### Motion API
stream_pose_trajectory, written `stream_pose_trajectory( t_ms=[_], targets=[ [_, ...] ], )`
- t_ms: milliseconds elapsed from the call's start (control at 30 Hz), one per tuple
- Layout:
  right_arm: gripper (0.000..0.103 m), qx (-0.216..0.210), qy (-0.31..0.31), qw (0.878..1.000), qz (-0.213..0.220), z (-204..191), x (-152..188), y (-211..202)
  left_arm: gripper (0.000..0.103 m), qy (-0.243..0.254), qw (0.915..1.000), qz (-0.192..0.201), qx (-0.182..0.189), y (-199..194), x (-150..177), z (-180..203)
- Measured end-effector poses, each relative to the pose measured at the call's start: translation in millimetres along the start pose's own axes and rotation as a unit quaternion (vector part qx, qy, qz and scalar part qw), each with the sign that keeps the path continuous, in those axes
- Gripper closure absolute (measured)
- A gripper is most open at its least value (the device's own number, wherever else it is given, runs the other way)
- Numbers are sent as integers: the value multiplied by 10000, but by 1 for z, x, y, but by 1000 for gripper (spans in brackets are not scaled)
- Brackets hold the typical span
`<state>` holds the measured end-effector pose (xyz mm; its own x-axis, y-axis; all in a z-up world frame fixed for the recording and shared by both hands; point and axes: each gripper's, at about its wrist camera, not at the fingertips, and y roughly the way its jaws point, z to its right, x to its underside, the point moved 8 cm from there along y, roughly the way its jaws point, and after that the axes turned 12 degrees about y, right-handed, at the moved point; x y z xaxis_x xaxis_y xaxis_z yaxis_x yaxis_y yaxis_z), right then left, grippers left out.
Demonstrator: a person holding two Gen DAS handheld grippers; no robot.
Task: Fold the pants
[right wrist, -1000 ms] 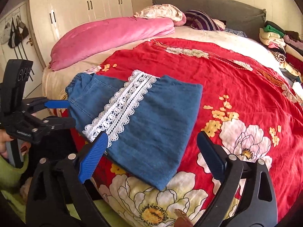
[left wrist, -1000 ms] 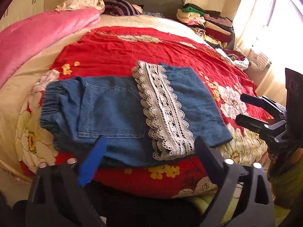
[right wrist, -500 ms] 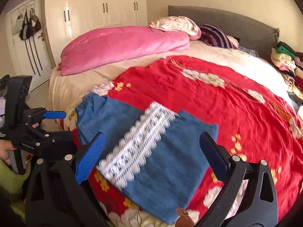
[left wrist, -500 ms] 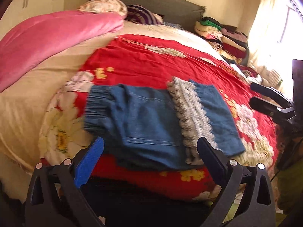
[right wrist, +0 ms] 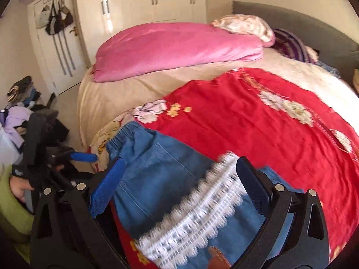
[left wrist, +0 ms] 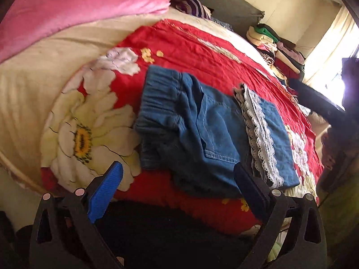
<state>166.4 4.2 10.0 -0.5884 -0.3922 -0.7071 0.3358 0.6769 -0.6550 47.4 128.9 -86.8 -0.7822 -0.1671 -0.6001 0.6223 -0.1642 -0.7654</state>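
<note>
**Denim pants lie half folded at the near edge of the bed**

We see the pants (left wrist: 202, 132) on the red floral bedspread (left wrist: 202, 51), near its front edge; they are blue denim with a gathered elastic waistband (left wrist: 157, 103) at the left and a white lace band (left wrist: 260, 134) across the folded leg end at the right; a stitched back pocket shows between them. We judge the cloth soft, limp and light, though thick where layers stack; it should drape and slide little on the bedspread. We would take hold at the waistband corners or at the lace-side edge, pinching all layers together. Our left gripper (left wrist: 177, 179) hangs spread wide and empty just before the pants; our right gripper (right wrist: 179, 174) is likewise spread, holding nothing, above the lace.
</note>
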Motion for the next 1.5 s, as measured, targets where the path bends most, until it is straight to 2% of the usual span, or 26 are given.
stream_pose_trajectory(
  t_ms=[133, 200, 267, 367, 667, 700, 733, 800, 867, 933, 967, 1133, 1200, 1367, 1400, 1433, 1500],
  targets=[
    [9, -279, -130, 9992, -267, -14, -7, 30, 7, -179, 9995, -107, 251, 15, 5, -2],
    [9, -401, -211, 9981, -412, -22, -9, 43, 24, -154, 9990, -170, 384, 21, 6, 3],
    [9, -685, -338, 9943, -745, -35, -9, 61, 27, -80, 9993, -181, 324, 24, 7, 3],
    [9, -863, -524, 9891, -1076, -51, -7, 83, 36, -97, 9991, -166, 381, 27, 8, 2],
    [10, -1007, -762, 9754, -1806, -78, 3, 144, 39, -187, 9980, -110, 590, 30, 10, 0],
    [16, -1014, -787, 9734, -1900, -80, 6, 149, 39, -212, 9978, -101, 625, 31, 10, -1],
    [30, -1039, -769, 9709, -2018, -81, 11, 156, 38, -242, 9975, -99, 661, 31, 9, 0],
    [48, -1191, -644, 9675, -2135, -80, 17, 160, 35, -357, 9961, -80, 799, 31, 8, -1],
    [58, -1262, -640, 9687, -2042, -79, 16, 154, 31, -478, 9943, -36, 952, 31, 7, -3],
    [73, -1432, -486, 9699, -1907, -72, 10, 138, 26, -558, 9931, 25, 1034, 29, 5, -2],
    [74, -1523, -392, 9709, -1805, -67, 6, 127, 24, -581, 9925, 72, 1075, 28, 3, 0],
    [75, -1779, -62, 9760, -1252, -36, -10, 73, 22, -435, 9905, 265, 1276, 20, -10, 23],
    [74, -1840, 27, 9771, -1070, -23, -14, 52, 22, -310, 9907, 273, 1293, 20, -15, 38],
    [74, -1895, 277, 9791, -679, 13, -13, 12, 22, -171, 9864, 250, 1616, 29, -32, 78],
    [73, -1896, 319, 9794, -617, 19, -12, 7, 22, -141, 9851, 261, 1692, 31, -36, 86],
    [67, -1929, 374, 9790, -540, 25, -10, 0, 22, -82, 9836, 300, 1779, 31, -41, 97],
    [61, -1963, 508, 9786, -359, 37, -10, -12, 22, 80, 9798, 393, 1958, 32, -50, 117]
  ],
)
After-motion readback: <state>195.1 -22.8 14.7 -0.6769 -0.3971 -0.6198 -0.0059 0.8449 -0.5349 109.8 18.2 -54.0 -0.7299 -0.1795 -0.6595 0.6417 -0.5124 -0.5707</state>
